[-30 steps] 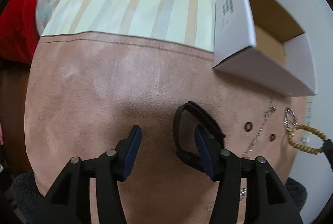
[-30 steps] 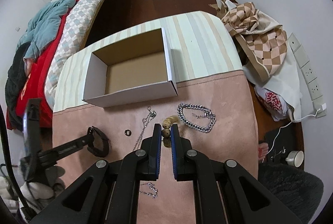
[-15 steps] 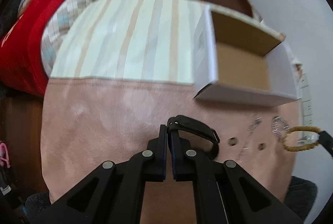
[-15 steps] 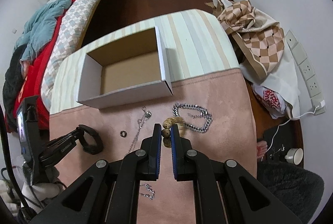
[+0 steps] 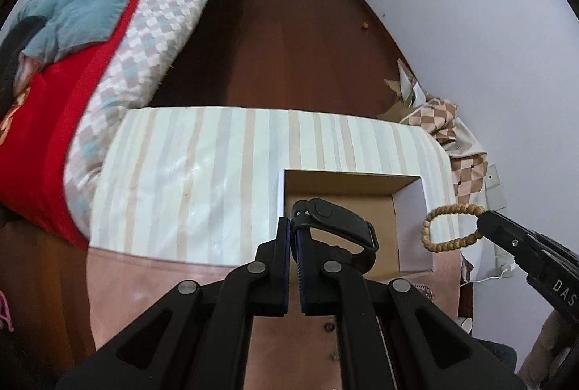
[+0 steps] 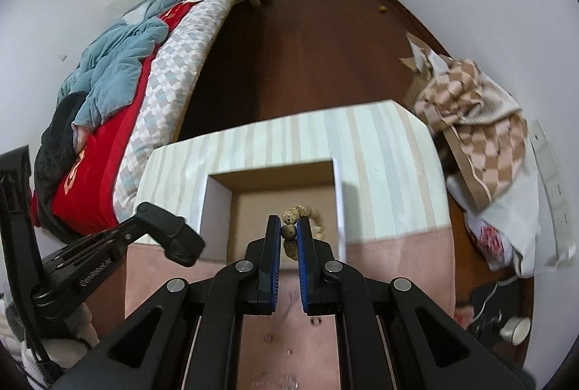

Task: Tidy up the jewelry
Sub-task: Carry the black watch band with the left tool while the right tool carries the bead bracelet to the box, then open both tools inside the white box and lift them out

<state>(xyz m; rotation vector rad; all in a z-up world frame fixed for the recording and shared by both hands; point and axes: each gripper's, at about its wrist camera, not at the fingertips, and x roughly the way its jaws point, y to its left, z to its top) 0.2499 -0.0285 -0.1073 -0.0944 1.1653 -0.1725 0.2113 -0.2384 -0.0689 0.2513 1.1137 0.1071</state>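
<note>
My left gripper [image 5: 294, 234] is shut on a black wristband [image 5: 336, 223] and holds it up over the open white cardboard box [image 5: 410, 230]. My right gripper [image 6: 288, 230] is shut on a tan beaded bracelet [image 6: 300, 212], held over the same box [image 6: 217, 201]. In the left wrist view the bracelet [image 5: 448, 227] hangs from the right gripper at the box's right side. In the right wrist view the left gripper [image 6: 170, 234] shows at the box's left wall.
The box stands on a striped cloth [image 5: 202, 187] behind a pink suede mat [image 6: 398, 259]. Small rings [image 6: 315, 320] and chains lie on the mat. A bed [image 5: 72, 64] is at the left, a checkered bag [image 6: 474, 122] at the right.
The left gripper shut on the black wristband and lifted it from the mat to over the box. The right gripper carried the beaded bracelet up and forward over the box.
</note>
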